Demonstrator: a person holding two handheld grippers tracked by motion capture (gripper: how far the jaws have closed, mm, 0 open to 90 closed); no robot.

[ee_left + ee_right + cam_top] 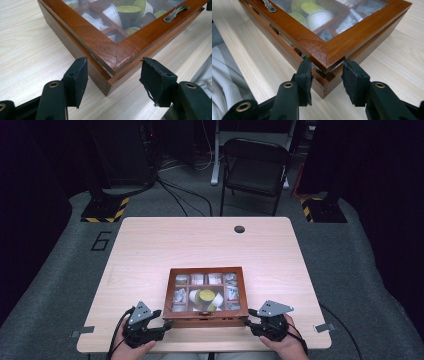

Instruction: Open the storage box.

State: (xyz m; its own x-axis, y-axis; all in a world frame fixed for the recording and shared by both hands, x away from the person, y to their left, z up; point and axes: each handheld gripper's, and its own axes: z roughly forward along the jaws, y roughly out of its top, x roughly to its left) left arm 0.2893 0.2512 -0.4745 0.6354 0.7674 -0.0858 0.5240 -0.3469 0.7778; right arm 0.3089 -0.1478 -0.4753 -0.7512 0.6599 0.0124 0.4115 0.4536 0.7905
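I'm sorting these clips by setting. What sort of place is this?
Probably a lab or recording studio: a lone wooden table on grey carpet, black-curtained surroundings, hazard-striped stand bases, floor cables and a folding chair.

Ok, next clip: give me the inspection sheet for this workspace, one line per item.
Surface: light wood table with a dark round hole near its far edge.
Job's things: wooden box with a closed glass lid, metal handle on its near edge; cups and wrapped packets in compartments inside.
Clutter: nothing seen on the table besides the box.
Grippers: left tool open, jaws either side of the box's near left corner; right tool open, jaws close around the near right corner.
Cables: black cable trails from the left tool; more cables on the floor beyond the table.
Surroundings: folding chair, grey floor, hazard-striped stand bases.
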